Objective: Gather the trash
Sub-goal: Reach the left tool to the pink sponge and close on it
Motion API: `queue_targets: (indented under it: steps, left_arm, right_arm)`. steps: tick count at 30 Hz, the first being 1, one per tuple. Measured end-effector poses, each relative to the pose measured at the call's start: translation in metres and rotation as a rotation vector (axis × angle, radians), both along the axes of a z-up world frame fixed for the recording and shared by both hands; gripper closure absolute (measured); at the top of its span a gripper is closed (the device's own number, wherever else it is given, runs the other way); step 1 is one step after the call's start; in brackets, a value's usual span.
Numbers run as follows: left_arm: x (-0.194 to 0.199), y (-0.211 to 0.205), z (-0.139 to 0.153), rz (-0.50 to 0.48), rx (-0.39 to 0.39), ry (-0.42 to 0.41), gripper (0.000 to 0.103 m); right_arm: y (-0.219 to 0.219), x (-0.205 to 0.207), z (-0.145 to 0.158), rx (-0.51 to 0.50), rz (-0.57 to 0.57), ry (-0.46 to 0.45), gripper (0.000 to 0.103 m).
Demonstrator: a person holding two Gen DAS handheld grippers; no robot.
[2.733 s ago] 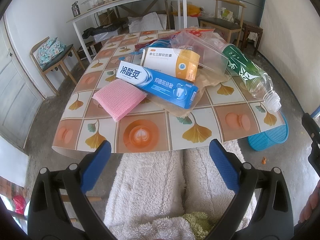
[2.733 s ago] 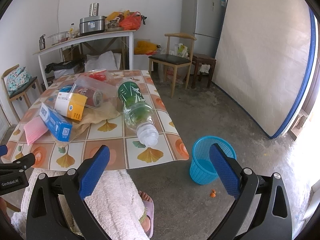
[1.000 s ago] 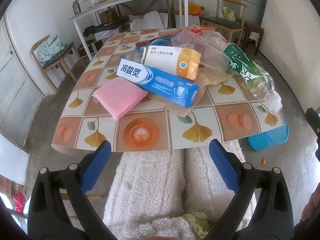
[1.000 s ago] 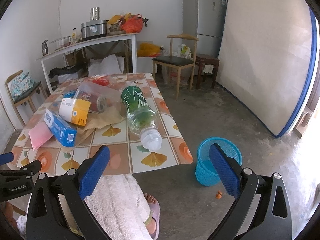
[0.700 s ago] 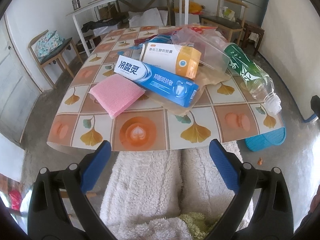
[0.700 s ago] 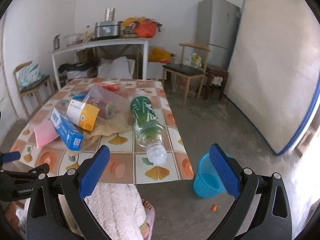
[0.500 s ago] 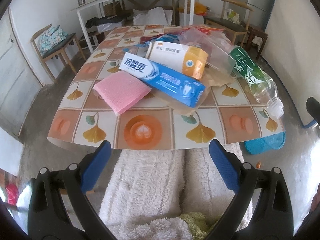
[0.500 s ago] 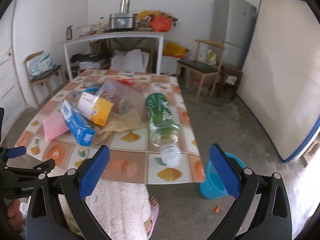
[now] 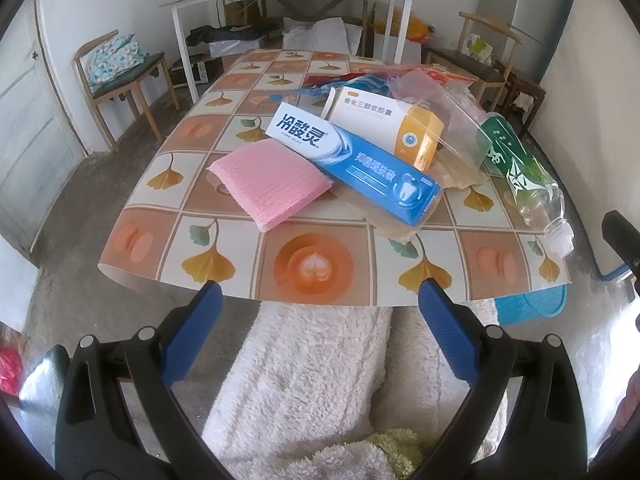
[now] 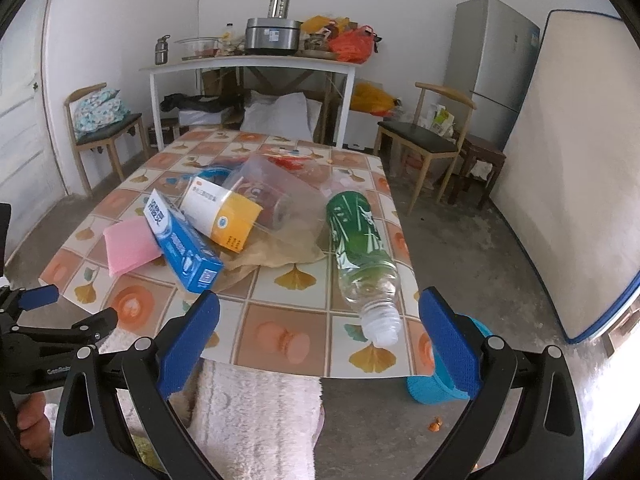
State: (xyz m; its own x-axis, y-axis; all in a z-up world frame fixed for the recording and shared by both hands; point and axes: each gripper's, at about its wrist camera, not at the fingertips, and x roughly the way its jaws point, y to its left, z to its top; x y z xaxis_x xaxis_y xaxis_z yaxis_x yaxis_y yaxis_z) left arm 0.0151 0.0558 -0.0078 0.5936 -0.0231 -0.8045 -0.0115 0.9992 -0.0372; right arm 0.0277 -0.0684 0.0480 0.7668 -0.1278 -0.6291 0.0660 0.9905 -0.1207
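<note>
Trash lies on a tiled-pattern table (image 9: 316, 272) (image 10: 280, 332): a pink sponge cloth (image 9: 270, 182) (image 10: 128, 246), a blue toothpaste box (image 9: 360, 164) (image 10: 180, 240), a white-and-orange medicine box (image 9: 394, 126) (image 10: 224, 212), a clear plastic container (image 10: 276, 196), brown paper (image 10: 276, 256) and a green-labelled plastic bottle (image 9: 524, 172) (image 10: 362, 248) lying on its side. My left gripper (image 9: 320, 320) is open, held before the near table edge. My right gripper (image 10: 316, 328) is open over the near right edge, short of the bottle cap. A blue bin (image 10: 440, 384) (image 9: 532, 308) stands on the floor right of the table.
A person's fluffy white-clad legs (image 9: 312, 380) sit under the near table edge. Wooden chairs (image 10: 108, 128) (image 10: 428, 140) flank the table. A white side table (image 10: 256, 68) with pots stands behind. A fridge (image 10: 492, 68) and a leaning mattress (image 10: 568, 168) are at right.
Both grippers moved closer to the table and swung left; the table now fills more of the right wrist view. Both stay open; no object moved.
</note>
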Motion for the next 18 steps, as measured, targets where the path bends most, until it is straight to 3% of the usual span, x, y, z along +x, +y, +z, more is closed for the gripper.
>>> queue_targets:
  steps: [11,18]
  left_arm:
    - [0.018,0.019,0.003,0.015,-0.018,-0.020,0.008]
    - [0.034,0.042,0.001,-0.008,-0.096,-0.043,0.009]
  right_arm:
    - [0.014,0.018,0.007,-0.015,0.010,-0.001,0.006]
    - [0.023,0.036,0.019,-0.018,-0.001,-0.010,0.006]
